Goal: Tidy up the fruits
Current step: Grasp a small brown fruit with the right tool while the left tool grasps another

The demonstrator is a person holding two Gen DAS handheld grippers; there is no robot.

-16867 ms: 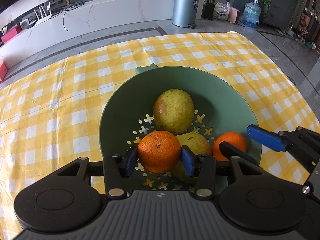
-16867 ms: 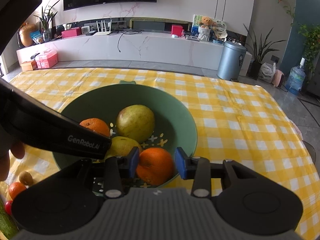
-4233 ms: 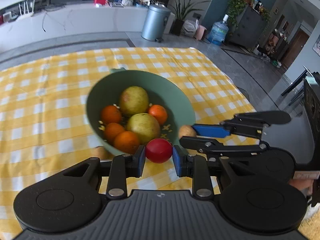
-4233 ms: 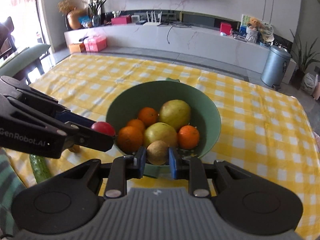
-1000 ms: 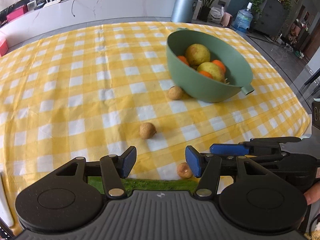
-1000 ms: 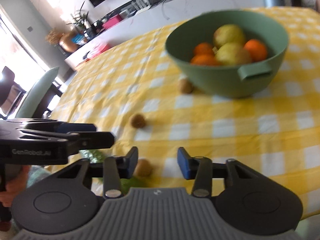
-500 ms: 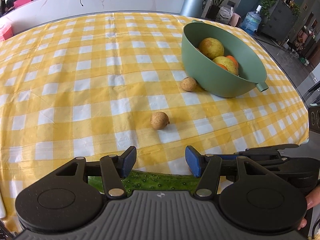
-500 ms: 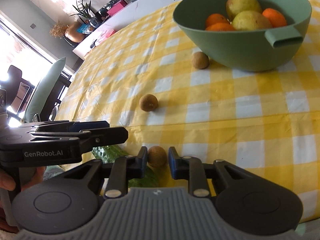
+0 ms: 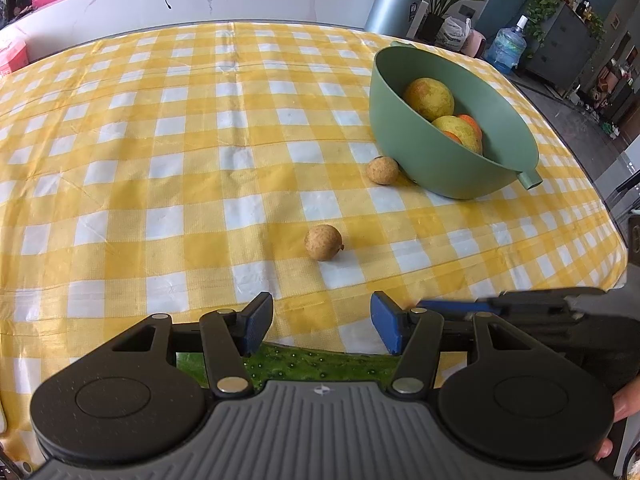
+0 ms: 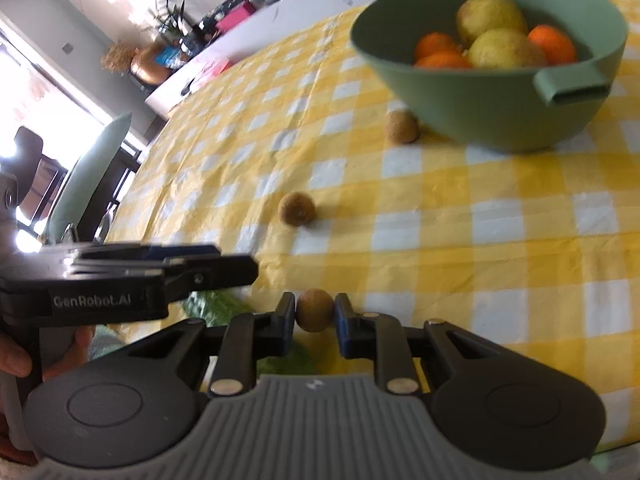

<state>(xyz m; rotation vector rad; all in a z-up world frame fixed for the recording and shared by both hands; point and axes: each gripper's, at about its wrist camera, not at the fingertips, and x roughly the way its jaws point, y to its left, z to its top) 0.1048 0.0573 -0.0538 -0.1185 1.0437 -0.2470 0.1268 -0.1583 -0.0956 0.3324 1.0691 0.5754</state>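
Yellow-and-white checked cloth (image 9: 160, 168) covers the bench from the near edge to the far wall, and on its right side sits the green bowl (image 9: 440, 160), already loaded with pears and oranges. A long green cucumber (image 9: 304, 364) lies along the near edge, partly hidden under my tools. My left gripper (image 9: 322, 322) hangs over it with its jaws wide and nothing between them. My right gripper (image 10: 315, 316) has its jaws narrowed onto a small brown longan (image 10: 314, 309), pinched at its middle at the near edge. Two more longans wait on the cloth: one (image 9: 323, 242) in the open middle, another (image 9: 383, 170) touching the bowl's near-left wall. That held fruit is round and tiny, so I judge it could squirt out sideways on a quick lift and roll off the bench.
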